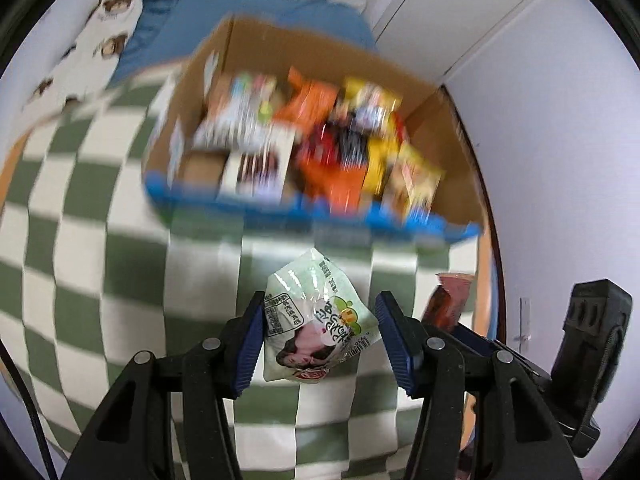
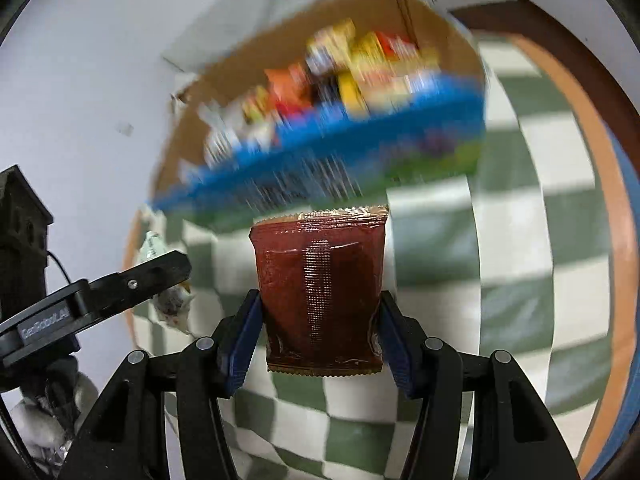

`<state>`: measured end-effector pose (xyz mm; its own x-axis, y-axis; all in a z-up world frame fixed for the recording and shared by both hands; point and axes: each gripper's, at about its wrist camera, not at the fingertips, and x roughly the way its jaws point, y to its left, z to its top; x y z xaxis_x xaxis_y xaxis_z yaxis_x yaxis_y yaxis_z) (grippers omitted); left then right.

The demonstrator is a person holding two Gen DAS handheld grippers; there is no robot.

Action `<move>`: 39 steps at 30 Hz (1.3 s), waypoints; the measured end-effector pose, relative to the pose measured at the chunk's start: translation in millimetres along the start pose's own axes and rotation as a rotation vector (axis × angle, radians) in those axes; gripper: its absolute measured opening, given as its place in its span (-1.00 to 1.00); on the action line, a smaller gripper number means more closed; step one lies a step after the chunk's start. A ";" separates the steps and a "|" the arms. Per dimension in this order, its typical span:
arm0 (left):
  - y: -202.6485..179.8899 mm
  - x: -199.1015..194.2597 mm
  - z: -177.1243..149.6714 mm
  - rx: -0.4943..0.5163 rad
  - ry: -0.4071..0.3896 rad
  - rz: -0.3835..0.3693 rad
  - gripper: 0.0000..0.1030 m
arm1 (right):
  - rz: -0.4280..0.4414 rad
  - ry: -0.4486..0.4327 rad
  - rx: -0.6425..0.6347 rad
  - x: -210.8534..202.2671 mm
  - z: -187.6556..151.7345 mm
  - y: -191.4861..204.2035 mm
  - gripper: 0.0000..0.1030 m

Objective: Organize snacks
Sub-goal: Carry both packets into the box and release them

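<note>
My left gripper (image 1: 322, 304) is shut on a pale green snack packet (image 1: 316, 320), its blue pads pressing both sides, and the packet hangs above the checkered cloth. In the right wrist view, my right gripper (image 2: 320, 298) is shut on a dark red foil packet (image 2: 320, 272) held upright. Ahead of both stands an open cardboard box (image 1: 280, 44) with a blue front (image 2: 320, 148), blurred and filled with several colourful snack packs. The red packet (image 1: 450, 300) also shows at the right of the left wrist view. The green packet (image 2: 154, 246) peeks out behind a left finger in the right wrist view.
A green-and-white checkered cloth (image 1: 80, 240) covers a round table with an orange rim (image 2: 612, 240). Behind the box lie blue fabric (image 1: 240, 4) and a white printed cushion (image 1: 108, 28). White wall and a door (image 1: 460, 8) stand at the right. A gloved hand (image 2: 40, 420) holds the left gripper.
</note>
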<state>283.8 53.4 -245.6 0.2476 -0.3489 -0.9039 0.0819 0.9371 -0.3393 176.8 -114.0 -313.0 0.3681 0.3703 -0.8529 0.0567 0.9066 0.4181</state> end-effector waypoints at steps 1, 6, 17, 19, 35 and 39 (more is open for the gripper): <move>-6.0 0.1 6.1 0.006 -0.007 0.004 0.01 | 0.008 -0.020 -0.004 -5.8 9.6 3.6 0.15; -12.5 2.3 60.4 0.031 -0.025 0.079 0.02 | -0.003 -0.112 -0.041 -14.0 68.5 30.9 0.15; 26.7 74.1 120.8 -0.010 0.086 0.225 0.03 | -0.089 -0.053 -0.056 51.1 144.0 40.9 0.15; 32.1 82.4 121.3 -0.025 0.105 0.232 0.07 | -0.101 -0.038 -0.055 64.7 147.5 38.7 0.15; 17.2 99.8 103.4 0.030 0.091 0.288 0.67 | -0.285 0.070 -0.081 101.5 144.0 23.0 0.92; 13.6 99.7 99.2 0.043 0.083 0.298 0.89 | -0.332 0.054 -0.086 93.8 145.5 21.6 0.93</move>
<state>405.3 32.4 -314.4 0.1874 -0.0562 -0.9807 0.0583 0.9972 -0.0460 347.6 -89.1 -338.5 0.2926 0.0609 -0.9543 0.0853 0.9923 0.0894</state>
